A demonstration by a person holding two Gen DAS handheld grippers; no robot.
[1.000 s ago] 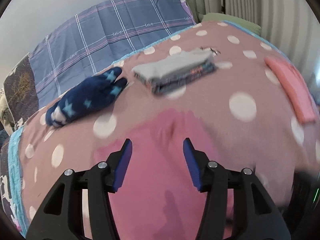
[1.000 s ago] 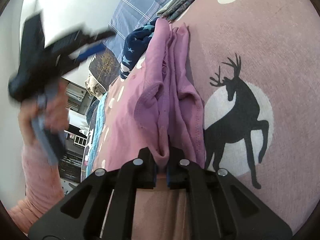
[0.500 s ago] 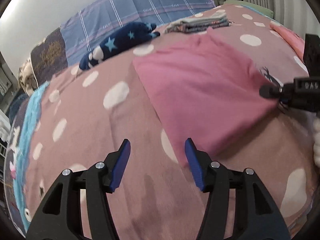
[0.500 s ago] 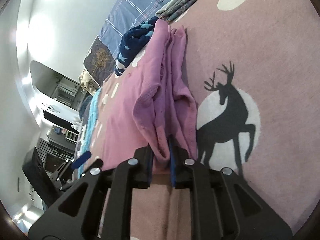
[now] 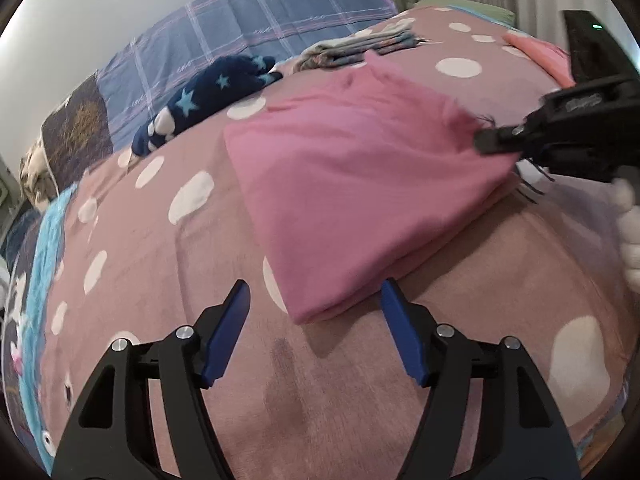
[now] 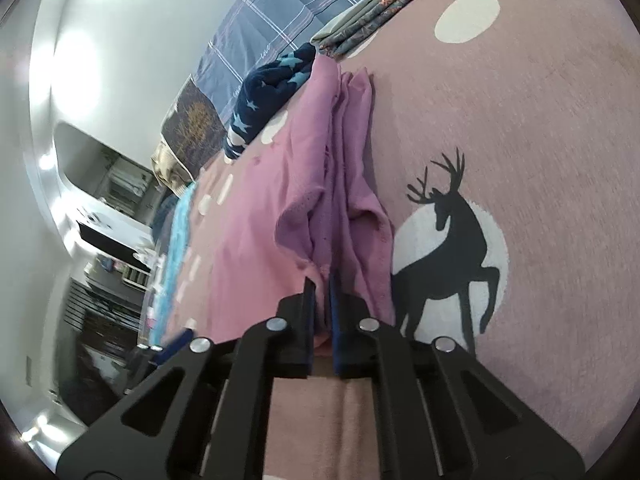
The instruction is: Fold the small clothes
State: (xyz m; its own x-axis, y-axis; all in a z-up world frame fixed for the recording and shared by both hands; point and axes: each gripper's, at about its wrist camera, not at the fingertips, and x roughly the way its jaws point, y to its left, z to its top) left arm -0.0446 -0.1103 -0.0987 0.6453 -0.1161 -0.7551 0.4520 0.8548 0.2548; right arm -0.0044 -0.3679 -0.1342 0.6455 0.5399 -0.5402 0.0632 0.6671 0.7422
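Mauve polka-dot blanket (image 5: pixel 132 264) fills the whole bed, soft and a little blurred, and right up close the left gripper (image 5: pixel 316 300) hangs over it with its blue pads set wide and nothing between them; its jaws have just been opening, and the near corner of the pink garment (image 5: pixel 352 184) lies just beyond the tips. That garment is folded into a flat, layered slab on the blanket. Over on its far right edge the right gripper (image 6: pixel 322 280) is pinched tight on a bunched fold of the pink cloth, lifting the hem into ridges beside the black deer print (image 6: pixel 448 256) in its white circle. A gloved hand (image 5: pixel 628 232) shows at the frame's edge behind that tool. Further back, a navy star-patterned piece (image 5: pixel 208 100) lies crumpled, then a neat stack of folded clothes (image 5: pixel 360 46), a salmon-pink item (image 5: pixel 540 54) off to the right, and beyond everything the blue plaid cover (image 5: pixel 248 36) at the wall.
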